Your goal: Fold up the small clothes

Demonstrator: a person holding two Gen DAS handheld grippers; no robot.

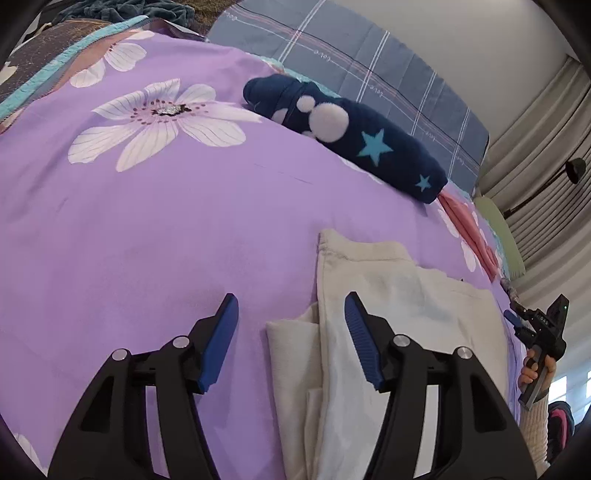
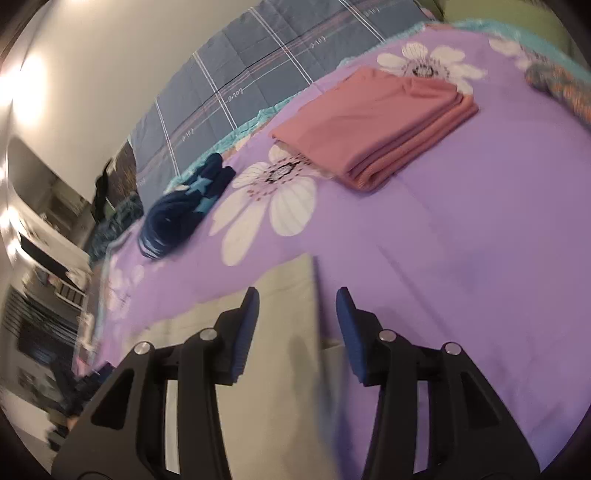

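Observation:
A cream-white small garment lies partly folded on the purple flowered bedspread. My left gripper is open just above the garment's left edge, holding nothing. My right gripper is open over the garment's right edge, empty; it also shows at the far right of the left wrist view, held in a hand. A folded navy garment with stars and white pom-poms lies further back, also in the right wrist view. A folded pink garment lies beyond my right gripper.
A blue-grey plaid quilt runs along the far side of the bed by the wall. Curtains hang at the right. Dark clothes lie at the bed's far left. A shelf and furniture stand off the bed.

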